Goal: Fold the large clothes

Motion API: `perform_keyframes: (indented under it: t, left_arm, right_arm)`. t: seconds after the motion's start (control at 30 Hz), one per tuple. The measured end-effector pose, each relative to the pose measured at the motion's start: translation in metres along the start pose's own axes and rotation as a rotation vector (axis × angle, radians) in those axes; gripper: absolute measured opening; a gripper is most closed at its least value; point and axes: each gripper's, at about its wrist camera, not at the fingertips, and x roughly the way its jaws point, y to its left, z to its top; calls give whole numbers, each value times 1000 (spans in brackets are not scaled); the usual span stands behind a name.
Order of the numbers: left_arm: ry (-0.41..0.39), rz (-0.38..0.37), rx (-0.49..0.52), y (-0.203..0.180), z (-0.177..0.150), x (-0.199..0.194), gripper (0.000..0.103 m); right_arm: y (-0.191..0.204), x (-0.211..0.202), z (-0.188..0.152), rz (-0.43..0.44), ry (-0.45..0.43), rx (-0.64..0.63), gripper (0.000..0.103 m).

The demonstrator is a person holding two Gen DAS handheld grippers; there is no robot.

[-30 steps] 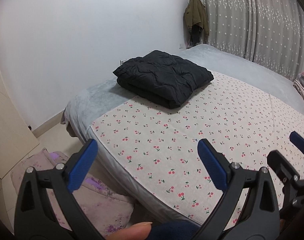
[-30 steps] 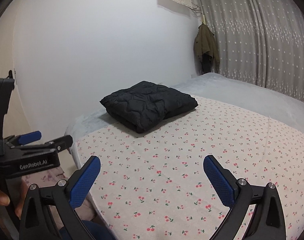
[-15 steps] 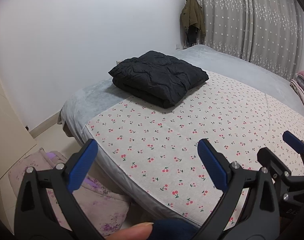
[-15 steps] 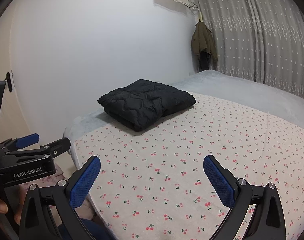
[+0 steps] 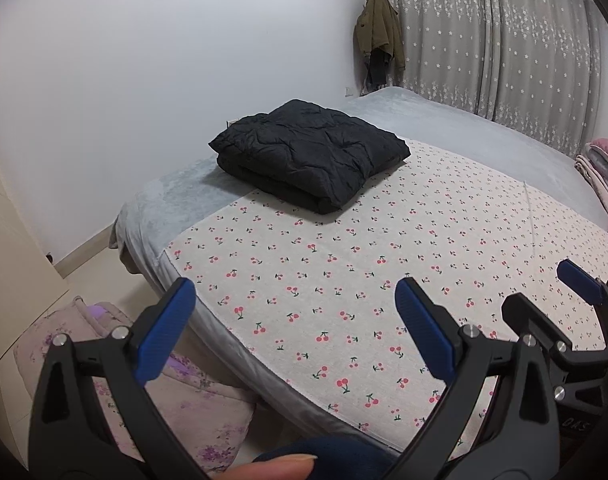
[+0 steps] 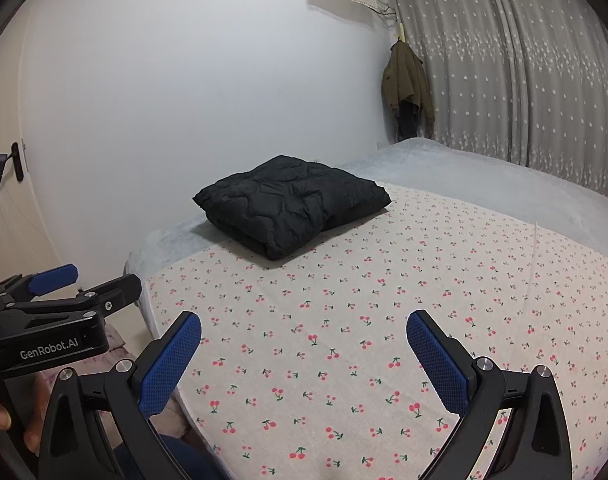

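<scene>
A folded black quilted garment (image 5: 310,160) is seen at the far left corner of the bed (image 5: 456,136), lying partly on the cherry-print sheet (image 5: 384,256) and partly on the grey cover. Both the left tongs (image 5: 296,324) and the right tongs (image 6: 304,356) are held wide and empty over the bed's near edge, well apart from the garment.

Wide bed (image 5: 176,196) under a soft grey blanket, cream cherry-printed cloth (image 5: 384,264) spread flat over its near part, folded black quilted jacket (image 5: 310,158) lying at the cloth's far edge, pink folded bedding (image 5: 602,176) at right.
</scene>
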Motion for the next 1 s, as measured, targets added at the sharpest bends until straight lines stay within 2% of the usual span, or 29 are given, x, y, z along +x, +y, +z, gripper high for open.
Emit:
perform_keyframes:
  t: [1.0]
  left_arm:
    - [-2, -7, 27, -8, 0, 1, 100]
  right_arm:
    - [-3, -1, -2, -5, 5, 1, 103]
